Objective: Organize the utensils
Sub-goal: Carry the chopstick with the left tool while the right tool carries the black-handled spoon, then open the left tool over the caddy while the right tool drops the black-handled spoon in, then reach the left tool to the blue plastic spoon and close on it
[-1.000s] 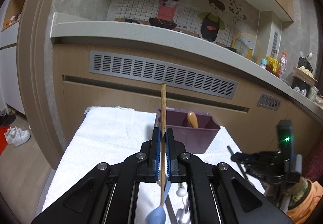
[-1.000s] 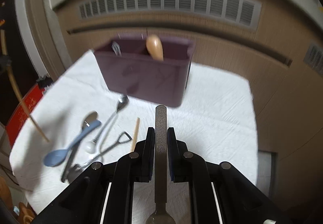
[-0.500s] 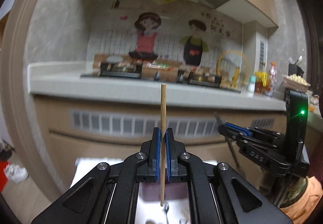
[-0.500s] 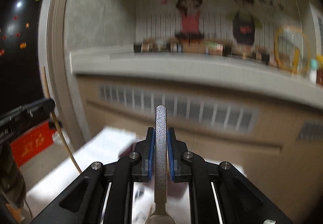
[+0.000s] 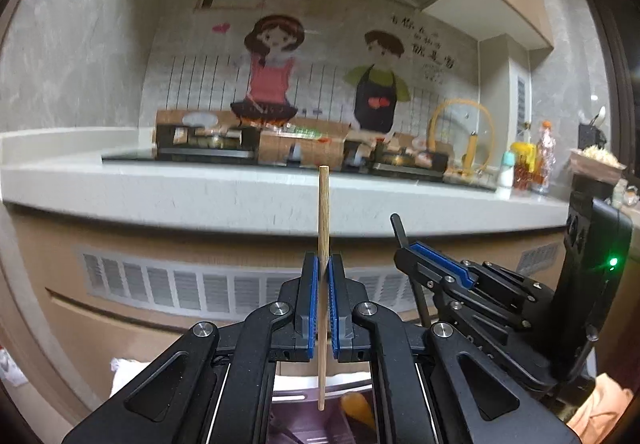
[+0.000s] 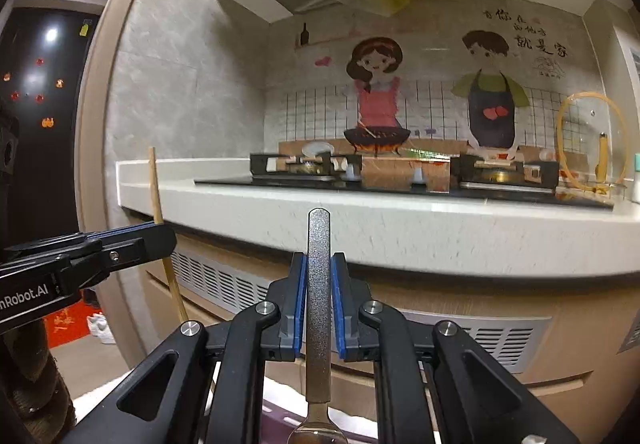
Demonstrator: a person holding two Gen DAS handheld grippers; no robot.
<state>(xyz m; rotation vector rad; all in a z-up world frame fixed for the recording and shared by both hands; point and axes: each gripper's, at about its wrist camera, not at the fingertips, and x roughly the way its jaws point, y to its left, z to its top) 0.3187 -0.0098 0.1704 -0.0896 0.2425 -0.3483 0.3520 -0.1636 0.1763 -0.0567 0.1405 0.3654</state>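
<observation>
— Wooden, slim, pale tan: chopstick [image 5: 323, 228], pinched upright between the blue-padded jaws of the left gripper [image 5: 323, 304]. Round in section, blunt flat top, straight all along.

— Lower end?

— Hangs past the jaws, just above the purple organizer [image 5: 304, 396] at the bottom edge of the left wrist view. Orange-brown rounded utensil tip [image 5: 356, 406] poking up inside that organizer, right beside the stick's end.

— And the other side?

— Metal spoon [image 6: 318, 308], grey, with a rough speckled flat handle rounded at the top. Clamped vertical by the right gripper [image 6: 318, 300], jaws clenched tight on the handle. Shiny bowl end down, partly cut off at the frame's lower edge, over a sliver of the purple rim [image 6: 280, 420].

— Seen from each other's cameras?

— Yes. Right gripper at the right of the left wrist view [image 5: 452, 276], dark spoon handle sticking up from it. Left gripper at the left of the right wrist view [image 6: 156, 240], chopstick [image 6: 158, 204] crossing it at a slight tilt.

— Underneath?

— White cloth [image 5: 124, 380] over the tabletop, only a corner showing. Behind, pale stone kitchen counter [image 6: 360, 212] with a gas hob [image 6: 304, 164], slatted vent panel [image 5: 180, 284] below, cartoon couple on the tiled backsplash [image 6: 440, 92].
</observation>
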